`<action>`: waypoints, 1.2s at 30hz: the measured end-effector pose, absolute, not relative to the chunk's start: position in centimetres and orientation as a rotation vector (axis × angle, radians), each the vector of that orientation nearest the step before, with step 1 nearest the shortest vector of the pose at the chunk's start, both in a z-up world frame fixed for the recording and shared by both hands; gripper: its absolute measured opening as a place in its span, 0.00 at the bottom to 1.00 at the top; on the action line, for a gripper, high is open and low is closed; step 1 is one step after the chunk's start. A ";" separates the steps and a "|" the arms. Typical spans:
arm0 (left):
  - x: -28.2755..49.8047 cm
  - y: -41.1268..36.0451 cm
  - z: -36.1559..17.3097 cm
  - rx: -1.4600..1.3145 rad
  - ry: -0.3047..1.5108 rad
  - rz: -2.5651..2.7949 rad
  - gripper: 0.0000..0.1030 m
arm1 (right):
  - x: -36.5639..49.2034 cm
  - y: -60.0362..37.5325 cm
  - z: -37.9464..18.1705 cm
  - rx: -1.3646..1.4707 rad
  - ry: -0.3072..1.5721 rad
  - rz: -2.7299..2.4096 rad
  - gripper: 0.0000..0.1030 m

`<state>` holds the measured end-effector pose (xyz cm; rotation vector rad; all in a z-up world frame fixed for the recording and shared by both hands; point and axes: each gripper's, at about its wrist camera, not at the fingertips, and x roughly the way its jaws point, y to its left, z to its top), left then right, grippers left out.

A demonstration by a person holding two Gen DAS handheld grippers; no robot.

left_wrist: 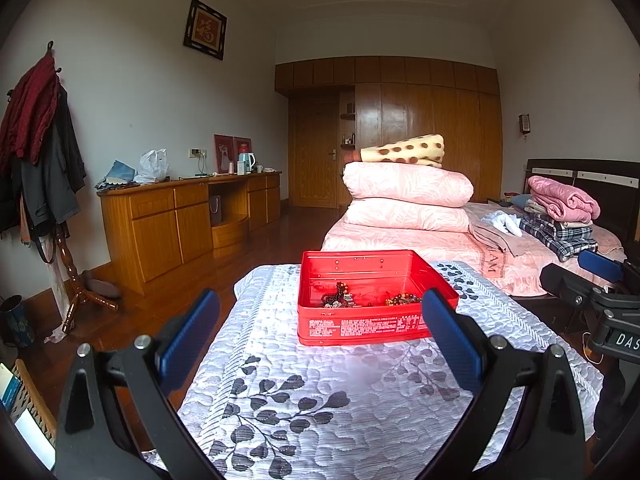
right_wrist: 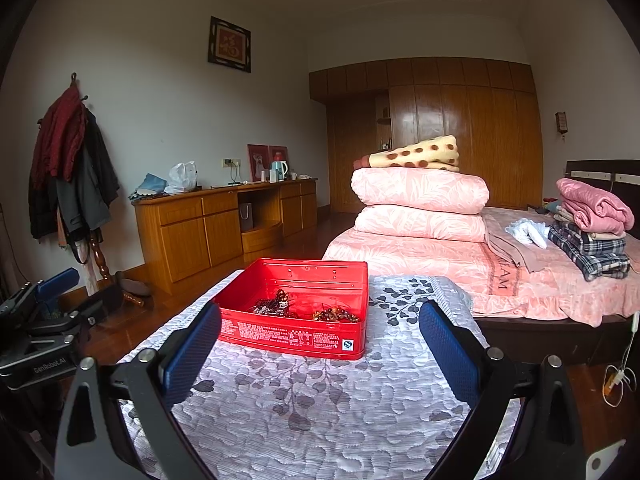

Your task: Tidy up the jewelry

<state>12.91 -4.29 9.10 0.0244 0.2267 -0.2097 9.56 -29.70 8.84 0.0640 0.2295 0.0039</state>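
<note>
Only right view shows red tin [right_wrist: 296, 340] QS mark, beads [right_wrist: 335, 314] inside

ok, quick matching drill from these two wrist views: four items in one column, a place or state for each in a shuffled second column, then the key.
Column 1
1. red tin
2. dark bead jewelry
3. spotted blanket
4. left gripper

Column 2
A. on top of the folded pink quilts
B. open, holding nothing
C. lid off, on the leaf-patterned cover
D. inside the tin, left of the amber beads

Pairs: 1-C, 2-D, 3-A, 4-B
</note>
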 end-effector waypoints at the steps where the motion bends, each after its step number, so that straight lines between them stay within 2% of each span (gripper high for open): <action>1: 12.9 -4.3 9.1 0.025 0.227 -0.210 0.95 | 9.6 -29.7 8.8 0.064 0.230 0.004 0.94; 36: 13.8 -4.2 8.7 0.024 0.249 -0.211 0.95 | 10.1 -29.9 7.9 0.070 0.247 0.001 0.94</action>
